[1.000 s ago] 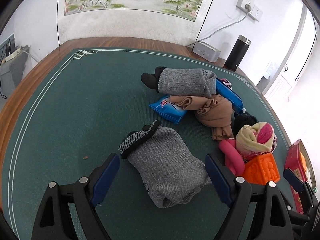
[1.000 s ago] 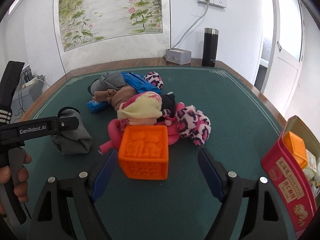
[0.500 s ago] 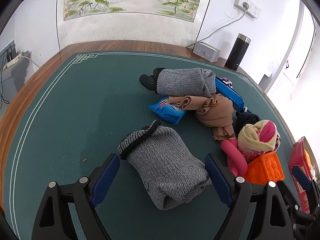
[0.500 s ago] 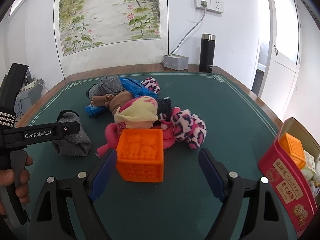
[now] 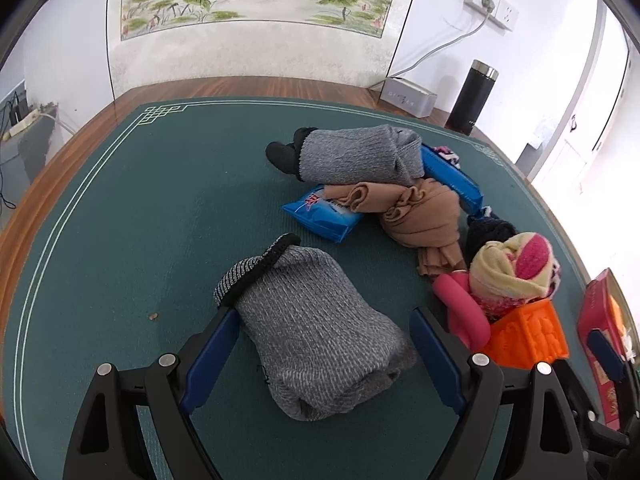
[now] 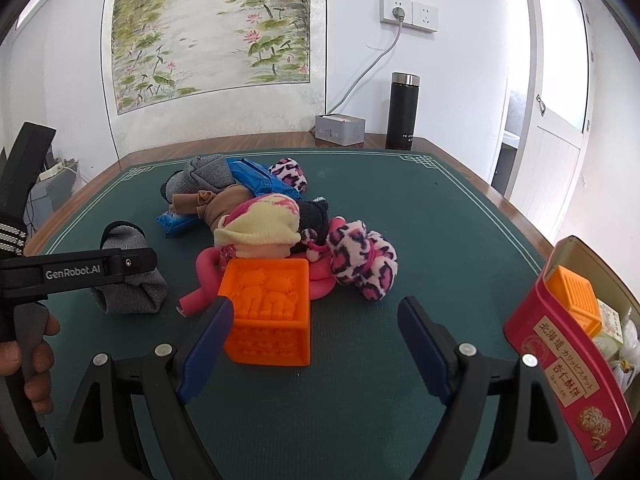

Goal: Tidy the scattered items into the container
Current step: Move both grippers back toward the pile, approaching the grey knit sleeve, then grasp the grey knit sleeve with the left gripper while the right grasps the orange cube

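A rolled grey sock (image 5: 312, 332) lies on the green mat between the wide jaws of my left gripper (image 5: 322, 316), which is open; its pads stand beside the sock without squeezing it. My right gripper (image 6: 314, 304) is open too. An orange cube (image 6: 268, 312) sits just inside its left finger. Behind the cube is a heap: a yellow-pink sock roll (image 6: 260, 224), a leopard plush (image 6: 360, 256), tan stockings (image 5: 424, 216), a blue packet (image 5: 320, 216) and a second grey sock (image 5: 356, 156). The red tin (image 6: 560, 360) stands open at the right, with a small orange block (image 6: 572, 300) inside.
A black flask (image 6: 402, 112) and a grey box (image 6: 340, 130) stand at the table's far edge by the wall. A hand (image 6: 24, 360) holds the left gripper's handle at the left of the right wrist view. Bare green mat (image 5: 140, 220) lies left of the heap.
The right wrist view has swung slightly, so the orange cube sits closer to the left finger and more of the tin shows. The left gripper stays astride the grey sock.
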`<state>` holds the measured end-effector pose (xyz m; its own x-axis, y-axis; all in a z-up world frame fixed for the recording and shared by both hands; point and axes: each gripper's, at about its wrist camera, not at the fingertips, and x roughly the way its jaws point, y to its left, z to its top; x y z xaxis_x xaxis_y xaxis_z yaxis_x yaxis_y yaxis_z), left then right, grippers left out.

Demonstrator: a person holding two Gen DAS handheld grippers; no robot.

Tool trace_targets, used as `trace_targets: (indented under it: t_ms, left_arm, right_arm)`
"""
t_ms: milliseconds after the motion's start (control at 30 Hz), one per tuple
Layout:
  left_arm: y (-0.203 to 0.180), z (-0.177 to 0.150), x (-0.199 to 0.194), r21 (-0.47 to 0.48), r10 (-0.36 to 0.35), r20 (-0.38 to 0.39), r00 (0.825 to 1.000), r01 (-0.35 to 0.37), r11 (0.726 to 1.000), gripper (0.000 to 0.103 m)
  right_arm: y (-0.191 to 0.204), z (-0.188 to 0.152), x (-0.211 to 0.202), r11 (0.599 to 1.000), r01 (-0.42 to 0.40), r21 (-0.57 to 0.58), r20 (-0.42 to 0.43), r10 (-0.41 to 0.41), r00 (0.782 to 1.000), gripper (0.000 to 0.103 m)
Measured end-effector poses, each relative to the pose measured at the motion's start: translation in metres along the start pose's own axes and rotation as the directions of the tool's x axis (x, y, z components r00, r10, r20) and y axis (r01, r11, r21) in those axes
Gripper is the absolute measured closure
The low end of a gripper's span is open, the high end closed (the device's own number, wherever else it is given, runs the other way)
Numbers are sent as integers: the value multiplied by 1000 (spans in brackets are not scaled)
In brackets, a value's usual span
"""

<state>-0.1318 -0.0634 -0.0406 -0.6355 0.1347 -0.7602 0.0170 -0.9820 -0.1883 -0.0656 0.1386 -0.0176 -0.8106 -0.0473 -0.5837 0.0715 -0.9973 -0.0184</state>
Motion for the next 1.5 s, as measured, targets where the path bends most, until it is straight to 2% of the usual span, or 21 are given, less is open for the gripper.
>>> trace_targets:
  t_ms: [100, 167, 200, 233, 267, 333, 400, 633, 833, 1033, 1100, 1133, 1167, 1233, 1300, 1500]
  left_arm:
    - [2, -2, 4, -1, -6, 6, 1000, 6, 1000, 14]
    - [5, -4, 7, -19, -40, 10, 999, 40, 999, 15]
    - [7, -4, 8, -29, -62, 11, 998, 63, 998, 25]
    - [9, -5, 9, -38, -85, 8, 996, 85, 996, 40]
    - [11, -5, 9, -45, -102, 10, 995, 103, 994, 41]
    - [11, -5, 6, -45, -115, 25, 993, 116, 992, 52]
    - [10, -5, 2, -44, -123, 38, 992, 124, 991, 54]
    - [-2, -4, -31, -6, -117, 136, 984, 119, 993, 55]
    - [-12, -4, -36, 12, -135, 136, 982, 134, 991, 55]
    - [-21, -8, -33, 29, -147, 116, 982, 144, 989, 55]
    - [-25, -9, -33, 35, -152, 113, 982, 149, 988, 55]
    - [-27, -10, -34, 39, -155, 112, 982, 151, 988, 55]
    - [-29, -11, -34, 44, -156, 113, 981, 152, 987, 55]
    - [-33, -12, -36, 52, -159, 115, 981, 154, 987, 55]
    - [-34, -13, -37, 56, -165, 115, 980, 159, 986, 55]
    - [-37, -14, -39, 58, -174, 115, 978, 168, 984, 55]
  right_arm:
    - [-2, -2, -1, 1000, 0, 2, -1, 0, 1000, 16]
    - [-4, -3, -1, 1000, 0, 7, -2, 0, 1000, 16]
    - [-5, -3, -1, 1000, 1, 11, -2, -1, 1000, 16]
    - [-6, -3, -1, 1000, 3, 16, -3, -3, 1000, 16]
    - [-8, -3, -1, 1000, 3, 22, -4, -3, 1000, 16]
    - [-12, -3, 0, 999, -4, 41, -9, 4, 1000, 16]
    - [-17, -3, 3, 997, -30, 71, -20, 31, 999, 16]
    - [-25, -3, 9, 972, -187, 140, -25, 193, 981, 16]
    - [-7, 1, 24, 972, -216, 98, -51, 221, 974, 16]
    - [-12, 1, 47, 959, -229, 168, -149, 255, 956, 17]
    - [-14, 1, 48, 949, -258, 180, -154, 286, 946, 26]
    - [-13, 1, 47, 948, -270, 171, -151, 296, 943, 34]
    - [-8, 1, 45, 955, -262, 140, -145, 281, 949, 42]
    - [3, 1, 37, 976, -209, 65, -133, 216, 967, 43]
    - [9, 1, 30, 982, -188, 25, -114, 190, 975, 43]
    - [-3, -3, 9, 991, -131, 36, -49, 133, 990, 45]
